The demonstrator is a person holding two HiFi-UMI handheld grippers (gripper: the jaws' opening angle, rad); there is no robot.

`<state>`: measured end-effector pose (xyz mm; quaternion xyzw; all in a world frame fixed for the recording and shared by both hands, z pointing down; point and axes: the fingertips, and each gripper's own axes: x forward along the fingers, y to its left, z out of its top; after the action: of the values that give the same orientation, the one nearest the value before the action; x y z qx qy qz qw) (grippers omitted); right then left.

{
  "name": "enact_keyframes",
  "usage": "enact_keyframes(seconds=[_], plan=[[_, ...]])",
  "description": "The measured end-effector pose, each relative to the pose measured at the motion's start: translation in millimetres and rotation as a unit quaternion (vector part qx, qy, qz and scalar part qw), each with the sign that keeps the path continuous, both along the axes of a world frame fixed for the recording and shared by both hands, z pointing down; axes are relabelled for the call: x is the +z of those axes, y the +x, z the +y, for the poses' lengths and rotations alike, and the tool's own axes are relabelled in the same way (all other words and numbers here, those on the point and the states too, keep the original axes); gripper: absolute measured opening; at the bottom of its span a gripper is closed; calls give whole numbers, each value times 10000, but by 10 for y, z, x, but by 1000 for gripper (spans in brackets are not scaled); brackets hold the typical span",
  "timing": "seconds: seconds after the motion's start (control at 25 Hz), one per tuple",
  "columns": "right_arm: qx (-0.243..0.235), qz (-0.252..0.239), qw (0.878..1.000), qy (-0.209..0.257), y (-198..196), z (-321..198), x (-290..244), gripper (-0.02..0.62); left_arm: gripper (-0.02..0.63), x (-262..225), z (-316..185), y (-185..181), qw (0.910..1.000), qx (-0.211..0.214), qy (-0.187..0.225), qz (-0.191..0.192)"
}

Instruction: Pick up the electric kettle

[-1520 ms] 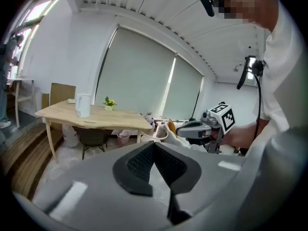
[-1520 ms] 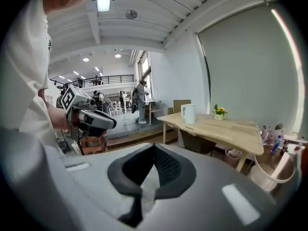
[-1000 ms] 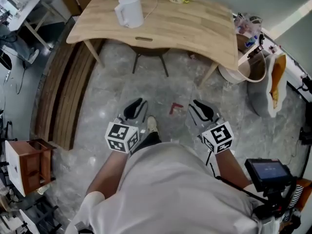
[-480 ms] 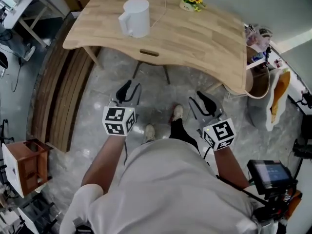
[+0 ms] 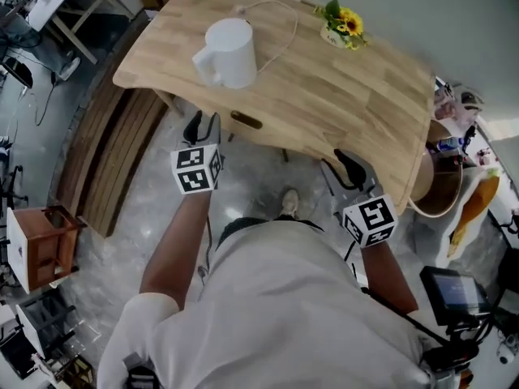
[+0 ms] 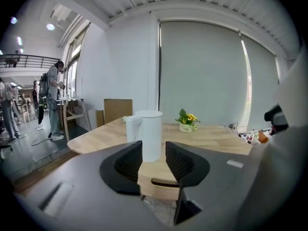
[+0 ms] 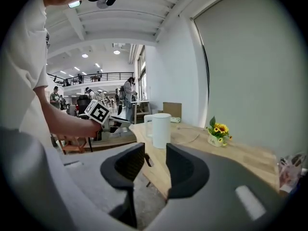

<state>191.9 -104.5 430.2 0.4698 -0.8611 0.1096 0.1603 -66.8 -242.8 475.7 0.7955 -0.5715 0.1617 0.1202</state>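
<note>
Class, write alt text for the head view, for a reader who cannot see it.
Seen from above, a white electric kettle stands on a wooden table near a small pot of yellow flowers. A person in a white shirt holds the left tool and right tool at the table's near edge, their jaws just opened and empty.

Right gripper (image 7: pixel 155 165) jaws just opening, empty, white kettle (image 7: pixel 160 130) beyond on table (image 7: pixel 231 158), perhaps corded

You're in a big open-plan workshop office: a mezzanine railing (image 7: pixel 91 75) under ceiling lights (image 7: pixel 116 52), people (image 6: pixel 54 100) at workbenches, cables (image 5: pixel 39 96) across the grey floor, a roller blind (image 6: pixel 202 71) beyond the wooden desk (image 5: pixel 349 104).
</note>
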Motion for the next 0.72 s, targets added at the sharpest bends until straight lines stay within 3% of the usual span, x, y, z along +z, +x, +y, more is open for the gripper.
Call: enact_keyframes(seconds=[0.32, 0.48, 0.72], plan=[[-296, 1, 9993, -229, 411, -561, 172, 126, 171, 276, -981, -198, 9926, -1126, -117, -447], [-213, -6, 9993, -301, 423, -801, 142, 126, 190, 457, -1407, -339, 9882, -1396, -223, -596], [-14, 65, 9993, -375, 380, -1129, 84, 126, 202, 679, -1929, -404, 9878, -1422, -278, -572]])
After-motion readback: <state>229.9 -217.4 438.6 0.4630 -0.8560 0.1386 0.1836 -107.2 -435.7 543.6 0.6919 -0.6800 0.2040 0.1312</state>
